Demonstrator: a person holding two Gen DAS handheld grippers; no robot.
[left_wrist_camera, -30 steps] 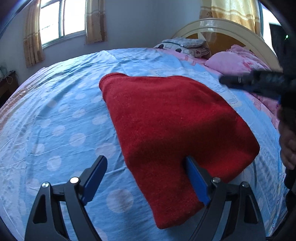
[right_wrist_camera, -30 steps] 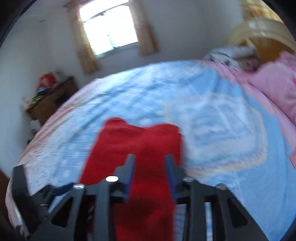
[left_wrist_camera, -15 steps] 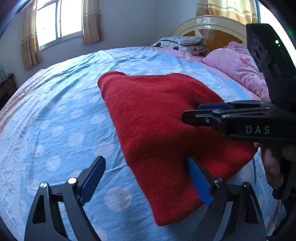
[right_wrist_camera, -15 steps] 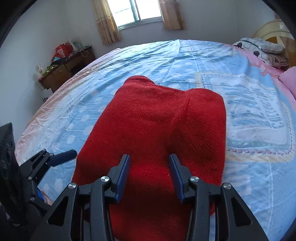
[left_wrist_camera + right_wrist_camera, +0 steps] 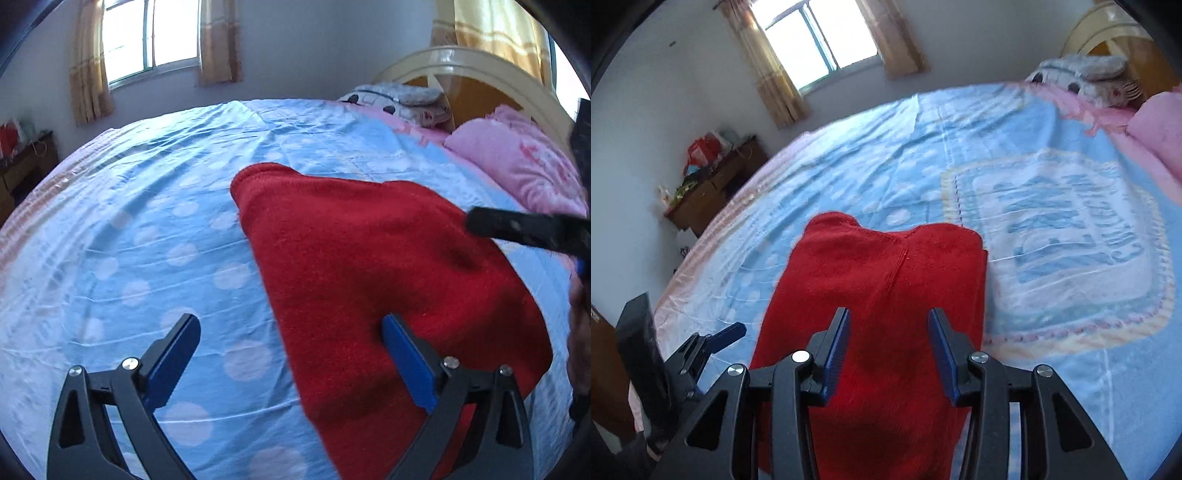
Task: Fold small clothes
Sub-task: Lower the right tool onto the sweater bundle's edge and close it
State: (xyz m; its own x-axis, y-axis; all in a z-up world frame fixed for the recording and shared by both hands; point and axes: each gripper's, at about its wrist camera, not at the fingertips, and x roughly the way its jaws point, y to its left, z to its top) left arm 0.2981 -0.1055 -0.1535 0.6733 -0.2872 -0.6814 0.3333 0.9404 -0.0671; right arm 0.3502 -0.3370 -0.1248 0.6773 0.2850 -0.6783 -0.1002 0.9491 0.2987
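Observation:
A folded red knit garment point(image 5: 388, 280) lies flat on the blue polka-dot bedsheet point(image 5: 155, 236). It also shows in the right wrist view point(image 5: 882, 295). My left gripper point(image 5: 291, 325) is open wide and empty, hovering over the garment's near left edge, with its right finger above the red cloth. My right gripper point(image 5: 888, 325) is open and empty, just above the garment's near end. The right gripper also shows blurred at the right edge of the left wrist view point(image 5: 524, 229). The left gripper shows at the lower left of the right wrist view point(image 5: 713, 343).
Pink pillows point(image 5: 517, 162) and a grey plush toy point(image 5: 399, 99) lie by the cream headboard point(image 5: 476, 66). A wooden cabinet with clutter point(image 5: 713, 184) stands by the wall under the window point(image 5: 820, 40). The sheet has a printed panel point(image 5: 1060, 229) to the garment's right.
My right gripper has pulled back and lifted off the garment, leaving the left wrist view's middle for its right edge. The garment lies as before. My left gripper has stayed open in place.

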